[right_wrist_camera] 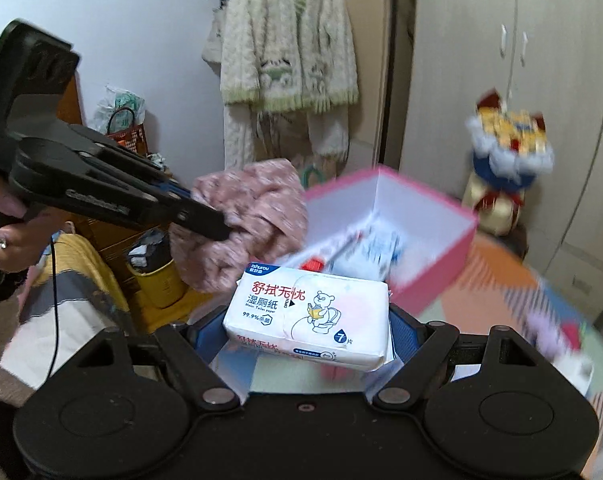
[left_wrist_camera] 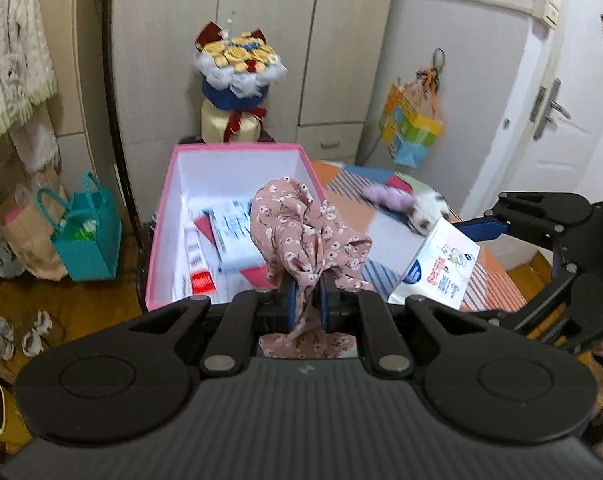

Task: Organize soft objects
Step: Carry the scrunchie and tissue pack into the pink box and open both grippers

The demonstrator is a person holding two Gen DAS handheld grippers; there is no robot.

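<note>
A pale wardrobe (left_wrist_camera: 269,52) with slim metal handles is seen along the back of the room. A white door (left_wrist_camera: 557,128) with a lever handle is set into the white wall at the right of the left wrist view. A fluffy cream cardigan (right_wrist_camera: 289,52) is hung against the wall beside the wardrobe. The wooden floor (left_wrist_camera: 101,304) is lit evenly and softly. A teal bag (left_wrist_camera: 87,232) and a pair of shoes (left_wrist_camera: 17,334) are left on it.
</note>
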